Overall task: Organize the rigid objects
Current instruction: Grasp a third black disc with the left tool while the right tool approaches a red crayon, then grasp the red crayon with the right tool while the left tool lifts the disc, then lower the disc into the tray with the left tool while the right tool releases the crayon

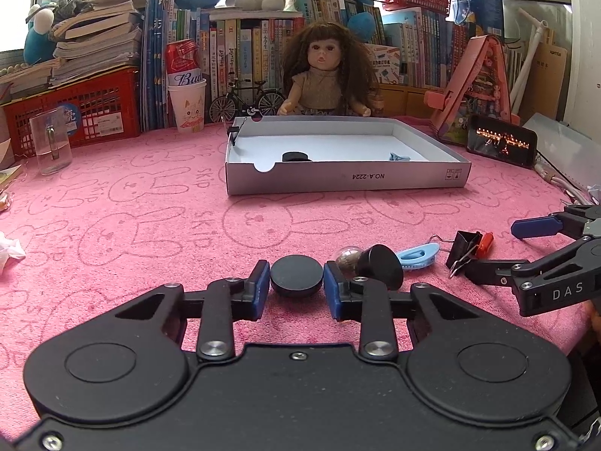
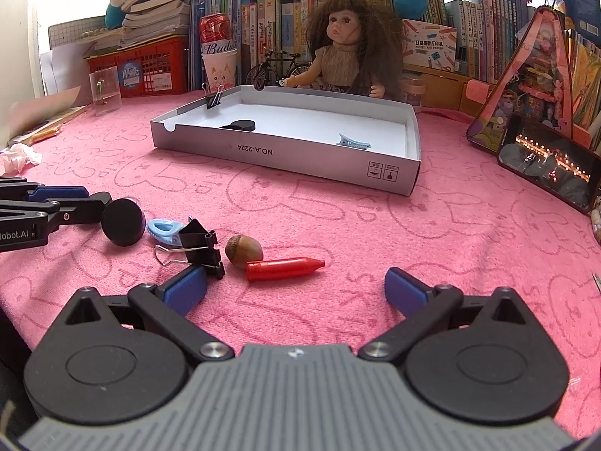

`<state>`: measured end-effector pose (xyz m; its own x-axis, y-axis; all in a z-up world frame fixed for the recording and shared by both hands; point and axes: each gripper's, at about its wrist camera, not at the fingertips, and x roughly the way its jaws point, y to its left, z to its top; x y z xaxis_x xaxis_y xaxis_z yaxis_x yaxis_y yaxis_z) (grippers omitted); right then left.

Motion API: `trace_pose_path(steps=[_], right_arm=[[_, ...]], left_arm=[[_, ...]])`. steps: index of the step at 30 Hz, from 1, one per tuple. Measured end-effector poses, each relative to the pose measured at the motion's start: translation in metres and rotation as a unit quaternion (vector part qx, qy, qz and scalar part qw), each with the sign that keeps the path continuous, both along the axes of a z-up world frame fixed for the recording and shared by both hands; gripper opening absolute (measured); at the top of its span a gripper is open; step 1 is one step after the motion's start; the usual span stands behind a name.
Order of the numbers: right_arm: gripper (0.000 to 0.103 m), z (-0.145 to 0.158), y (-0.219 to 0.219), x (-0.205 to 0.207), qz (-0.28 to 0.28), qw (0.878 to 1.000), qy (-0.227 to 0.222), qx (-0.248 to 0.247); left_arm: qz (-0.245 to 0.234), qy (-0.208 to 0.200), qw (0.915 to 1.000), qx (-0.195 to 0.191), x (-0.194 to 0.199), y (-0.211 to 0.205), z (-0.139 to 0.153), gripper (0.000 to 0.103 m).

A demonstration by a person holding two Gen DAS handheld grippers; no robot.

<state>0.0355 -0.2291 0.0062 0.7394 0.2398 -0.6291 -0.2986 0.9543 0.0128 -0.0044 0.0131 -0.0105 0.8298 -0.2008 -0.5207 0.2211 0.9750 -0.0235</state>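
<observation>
- My left gripper (image 1: 296,282) is clamping a black disc (image 1: 296,276) between both blue pads, low over the pink towel (image 1: 150,225).
- My right gripper (image 2: 296,289) is hanging spread wide, gripping nothing, beside the red crayon (image 2: 285,268).
- The white box (image 1: 345,180) is sitting beyond, well apart.

We see the left gripper (image 1: 296,282) low over the pink cloth (image 1: 150,218), its blue pads (image 1: 259,285) pressed on either side of a flat black disc (image 1: 296,276) lying near the cloth's front edge. Just right of it, a second black disc (image 1: 381,265) stands tilted, with a clear ball (image 1: 347,257) behind it. Further right lie a blue clip (image 1: 417,257), a black binder clip (image 1: 464,248) and a red piece (image 1: 486,244) touching it. The right gripper (image 1: 503,250) enters from the right edge with jaws spread apart. Toward the back sits a white tray (image 1: 345,180) holding a disc (image 1: 296,156) and a blue clip (image 1: 399,157), with a binder clip (image 1: 234,133) on its left wall.
</observation>
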Motion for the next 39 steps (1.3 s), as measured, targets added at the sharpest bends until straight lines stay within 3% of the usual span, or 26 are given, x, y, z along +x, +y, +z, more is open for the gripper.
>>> trace_pose_path(steps=[8, 11, 14, 26, 34, 39], right_arm=[[0.08, 0.003, 0.0, -0.004, 0.016, 1.0, -0.014, 0.009], [0.069, 0.005, -0.002, -0.002, 0.017, 1.0, -0.013, 0.014], [0.051, 0.006, -0.003, -0.001, 0.012, 1.0, -0.013, 0.011], [0.049, 0.024, -0.015, 0.013, -0.046, 0.998, -0.034, 0.035], [0.049, 0.042, -0.026, 0.049, -0.097, 0.992, -0.036, 0.065], [0.049, 0.053, -0.035, 0.084, -0.124, 0.987, -0.022, 0.099]], left_arm=[[0.005, 0.002, 1.0, -0.002, 0.003, 0.001, 0.0, 0.029], [0.007, 0.003, 1.0, -0.004, 0.004, 0.002, 0.001, 0.029], [0.011, 0.001, 0.9999, -0.007, 0.005, 0.003, 0.002, 0.029], [0.026, -0.015, 0.9995, -0.013, 0.032, -0.001, 0.023, 0.029], [0.033, -0.028, 0.9983, -0.038, 0.071, -0.008, 0.05, 0.029], [0.035, -0.013, 0.9972, -0.064, 0.109, -0.013, 0.064, 0.029]])
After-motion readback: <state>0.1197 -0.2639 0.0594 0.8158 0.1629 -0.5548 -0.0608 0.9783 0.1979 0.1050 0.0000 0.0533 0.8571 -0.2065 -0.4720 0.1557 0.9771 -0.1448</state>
